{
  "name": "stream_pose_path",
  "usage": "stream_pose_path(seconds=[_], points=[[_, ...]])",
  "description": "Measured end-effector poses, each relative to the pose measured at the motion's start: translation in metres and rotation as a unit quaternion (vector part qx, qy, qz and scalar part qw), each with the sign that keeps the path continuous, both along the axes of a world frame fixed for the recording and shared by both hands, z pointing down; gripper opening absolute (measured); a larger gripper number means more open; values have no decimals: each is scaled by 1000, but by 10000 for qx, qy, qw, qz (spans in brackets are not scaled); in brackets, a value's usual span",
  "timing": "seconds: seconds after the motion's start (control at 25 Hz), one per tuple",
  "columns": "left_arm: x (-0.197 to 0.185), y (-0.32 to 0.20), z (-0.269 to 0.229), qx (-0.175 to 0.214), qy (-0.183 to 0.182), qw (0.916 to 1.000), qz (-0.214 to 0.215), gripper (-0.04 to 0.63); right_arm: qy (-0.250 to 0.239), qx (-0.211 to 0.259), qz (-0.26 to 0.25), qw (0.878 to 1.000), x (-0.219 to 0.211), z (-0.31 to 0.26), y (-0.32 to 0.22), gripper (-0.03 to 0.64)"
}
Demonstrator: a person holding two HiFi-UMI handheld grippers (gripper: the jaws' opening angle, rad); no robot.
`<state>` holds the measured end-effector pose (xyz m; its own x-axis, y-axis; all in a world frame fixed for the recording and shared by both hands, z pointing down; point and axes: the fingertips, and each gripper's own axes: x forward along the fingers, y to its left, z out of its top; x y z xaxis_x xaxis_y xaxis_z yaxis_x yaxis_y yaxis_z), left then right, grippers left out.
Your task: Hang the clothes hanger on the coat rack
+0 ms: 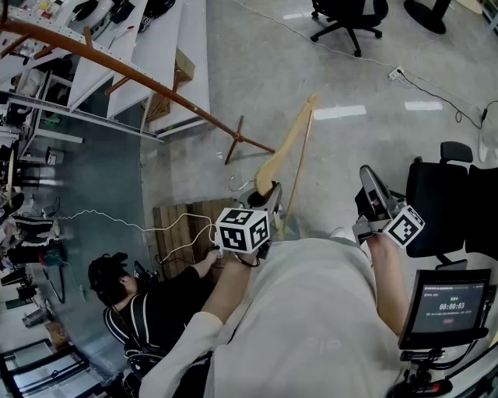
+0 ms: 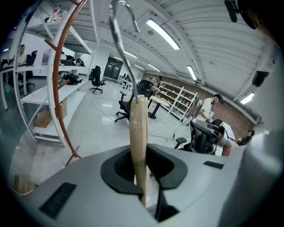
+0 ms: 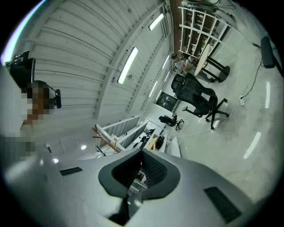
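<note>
A pale wooden clothes hanger [image 1: 289,144] with a metal hook [image 1: 240,184] is clamped in my left gripper [image 1: 268,196]; its arms stick up and away from the jaws. In the left gripper view the wooden bar [image 2: 138,142] stands between the jaws and the hook [image 2: 120,27] curves overhead. The brown wooden coat rack [image 1: 156,85] runs from upper left toward the hanger, with short pegs [image 1: 233,140] near its end; it shows as a curved pole [image 2: 59,88] at the left. My right gripper [image 1: 373,193] is shut and holds nothing, well right of the hanger, its jaws [image 3: 133,188] together.
A person [image 1: 136,307] in dark clothes crouches at lower left beside a wooden pallet [image 1: 183,225]. White tables [image 1: 163,47] stand behind the rack. A black chair [image 1: 447,198] and a small monitor [image 1: 450,305] are at right; office chairs [image 1: 350,19] and floor cables [image 1: 420,85] lie farther off.
</note>
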<state>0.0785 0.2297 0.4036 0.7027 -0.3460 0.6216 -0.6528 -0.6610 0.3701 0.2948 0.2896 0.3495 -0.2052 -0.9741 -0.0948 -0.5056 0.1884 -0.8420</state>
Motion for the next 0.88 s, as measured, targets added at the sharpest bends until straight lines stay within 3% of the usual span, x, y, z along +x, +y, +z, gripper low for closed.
stream_pose_path(seconds=[0.44,0.88], points=[[-104,-146,5,-119,-139,9997,176,48,187,34,-362,9992,-121,-18,-171,8],[-154,-184,20,-427,-76,9978,-509,48,229,-177,-1327,9907,-180,-13,-255,8]])
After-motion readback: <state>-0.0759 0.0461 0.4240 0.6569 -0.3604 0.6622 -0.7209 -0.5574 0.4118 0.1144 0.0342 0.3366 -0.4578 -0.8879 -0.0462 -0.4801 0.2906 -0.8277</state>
